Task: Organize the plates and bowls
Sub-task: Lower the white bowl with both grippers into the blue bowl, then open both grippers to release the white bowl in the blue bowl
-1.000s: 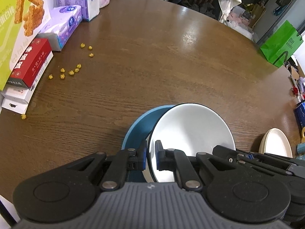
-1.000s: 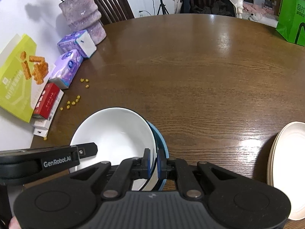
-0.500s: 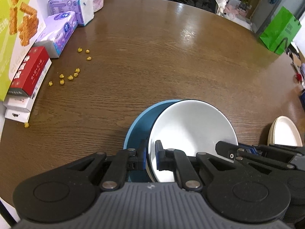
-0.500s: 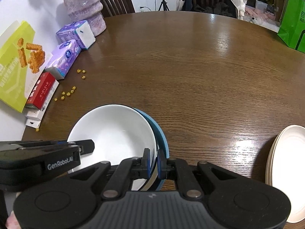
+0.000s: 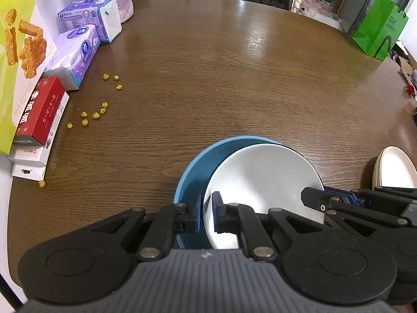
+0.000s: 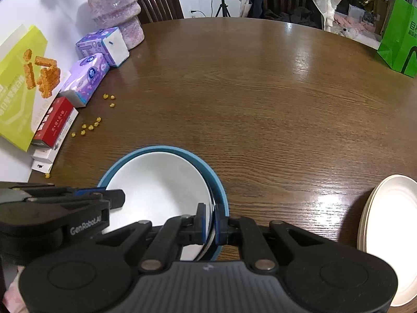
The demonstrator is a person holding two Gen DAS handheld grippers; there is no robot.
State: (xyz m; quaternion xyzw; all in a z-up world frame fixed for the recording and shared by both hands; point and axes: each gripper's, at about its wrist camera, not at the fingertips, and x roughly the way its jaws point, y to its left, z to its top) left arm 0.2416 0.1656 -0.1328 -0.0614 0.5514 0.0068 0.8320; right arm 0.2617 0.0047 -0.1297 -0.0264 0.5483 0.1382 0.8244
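Two claws of mine work over one round wooden surface [image 6: 260,104], brown and glossy, which fills both views. Along its left edge stands a yellow-green snack box [image 6: 18,91], and beside that a ribbed purple vase [image 6: 114,18]. A green paper bag [image 6: 398,39] stands beyond the far right edge. Next in size comes the blue bowl [image 5: 198,164], resting on the surface near me, with the white bowl [image 6: 156,187] inside it and tilted, its rim riding up against the blue wall on the right side. My left claw [image 5: 206,215] is clamped narrow on the near left rim of the white bowl, one pad inside the bowl and the other between the two bowls. My right claw [image 6: 209,223] is pinched tight on the near right rim of the same white bowl, one pad inside it, the other in the gap next to the blue wall. A stack of cream plates [image 6: 385,234] lies well apart to the right, at the surface's near edge. Two purple tissue packs [image 5: 78,52] sit just beside the vase, then a red carton [image 5: 39,112] on top of flat white boxes [image 5: 28,161]. Smallest are the yellow crumbs [image 5: 95,115], scattered near the red carton.
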